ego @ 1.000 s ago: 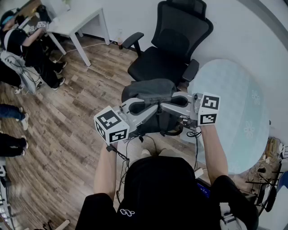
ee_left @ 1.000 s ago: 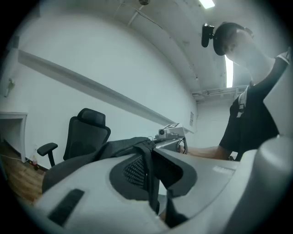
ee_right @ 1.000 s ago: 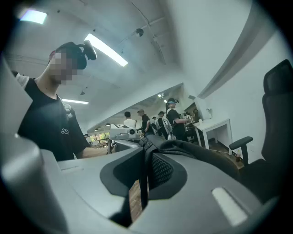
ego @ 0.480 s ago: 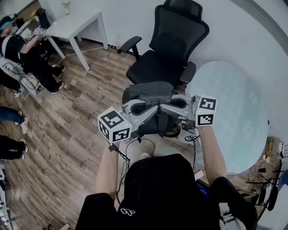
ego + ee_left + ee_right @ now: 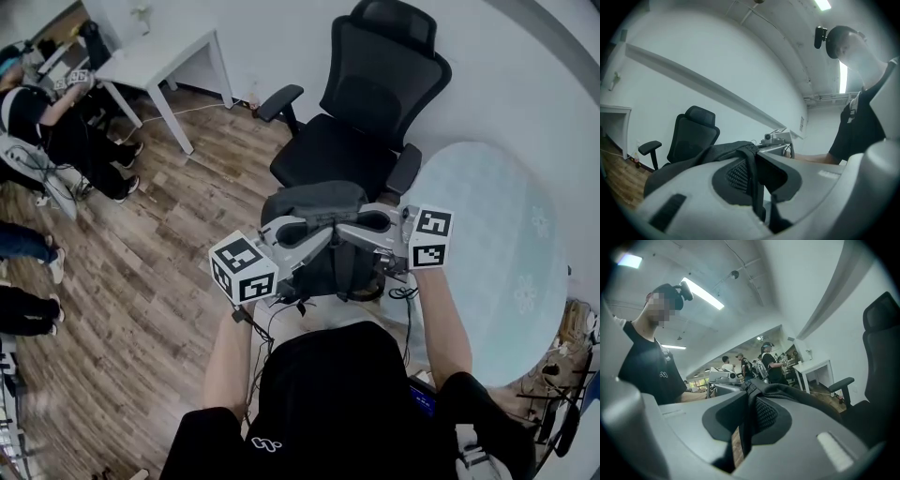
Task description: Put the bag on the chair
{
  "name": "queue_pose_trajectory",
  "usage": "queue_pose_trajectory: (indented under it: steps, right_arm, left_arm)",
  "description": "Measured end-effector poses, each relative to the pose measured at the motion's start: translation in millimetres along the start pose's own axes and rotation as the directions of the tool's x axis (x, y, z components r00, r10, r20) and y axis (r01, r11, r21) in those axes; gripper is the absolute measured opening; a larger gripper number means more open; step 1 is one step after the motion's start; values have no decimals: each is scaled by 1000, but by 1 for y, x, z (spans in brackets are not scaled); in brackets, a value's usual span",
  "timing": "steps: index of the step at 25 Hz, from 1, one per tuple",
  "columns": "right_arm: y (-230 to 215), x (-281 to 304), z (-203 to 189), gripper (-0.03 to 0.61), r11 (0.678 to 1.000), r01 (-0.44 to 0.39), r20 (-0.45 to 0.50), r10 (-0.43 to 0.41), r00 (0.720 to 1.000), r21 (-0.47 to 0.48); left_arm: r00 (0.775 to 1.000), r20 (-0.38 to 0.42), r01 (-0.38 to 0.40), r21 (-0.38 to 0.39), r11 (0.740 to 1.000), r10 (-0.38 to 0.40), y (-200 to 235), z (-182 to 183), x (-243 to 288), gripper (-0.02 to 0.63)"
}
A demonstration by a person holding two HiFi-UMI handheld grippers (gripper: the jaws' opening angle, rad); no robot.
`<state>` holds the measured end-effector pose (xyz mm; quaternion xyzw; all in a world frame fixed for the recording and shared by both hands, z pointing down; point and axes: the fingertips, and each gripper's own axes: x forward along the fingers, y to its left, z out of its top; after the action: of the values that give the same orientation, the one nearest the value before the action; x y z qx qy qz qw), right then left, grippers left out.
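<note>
A dark grey bag (image 5: 314,201) hangs in the air in front of the person, just short of the black office chair (image 5: 345,155). My left gripper (image 5: 317,228) reaches in from the lower left and is shut on the bag's top strap (image 5: 753,180). From the right comes my right gripper (image 5: 349,225), likewise shut on a strap (image 5: 748,423). The two sets of jaws meet over the bag's top. In the left gripper view the chair (image 5: 693,135) stands behind the bag (image 5: 712,155). The bag's lower part is hidden behind the grippers.
A round pale-green glass table (image 5: 492,253) stands close on the right, next to the chair's armrest (image 5: 405,169). A white desk (image 5: 157,58) is at the back left. People (image 5: 52,117) sit and stand along the left edge. Wooden floor (image 5: 150,234) lies to the left.
Both grippers keep their hold on the bag. The bag and grippers have drifted slightly lower and to the right in the head view, still in front of the chair.
</note>
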<state>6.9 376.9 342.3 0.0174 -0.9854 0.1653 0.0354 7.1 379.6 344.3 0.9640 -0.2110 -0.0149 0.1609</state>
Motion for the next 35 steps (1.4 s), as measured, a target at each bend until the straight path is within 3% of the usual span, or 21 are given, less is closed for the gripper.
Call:
queue_pose_trajectory:
  steps: [9, 13, 20, 30, 35]
  right_arm:
    - [-189, 9, 17, 38, 997, -69, -24, 70, 997, 40]
    - [-273, 17, 29, 38, 994, -84, -61, 89, 994, 76]
    - [-409, 29, 74, 38, 991, -119, -128, 126, 984, 56]
    - [-515, 33, 85, 41, 997, -64, -182, 71, 981, 43]
    - [-571, 35, 67, 46, 997, 14, -272, 8, 962, 77]
  left_arm:
    - [997, -57, -65, -80, 995, 60, 172, 14, 75, 29]
    - [990, -101, -111, -149, 983, 97, 250, 24, 106, 29]
    - [977, -124, -195, -207, 959, 173, 378, 65, 158, 31]
    - [970, -98, -242, -272, 931, 223, 472, 74, 201, 29]
    - [959, -148, -282, -372, 884, 244, 520, 56, 224, 28]
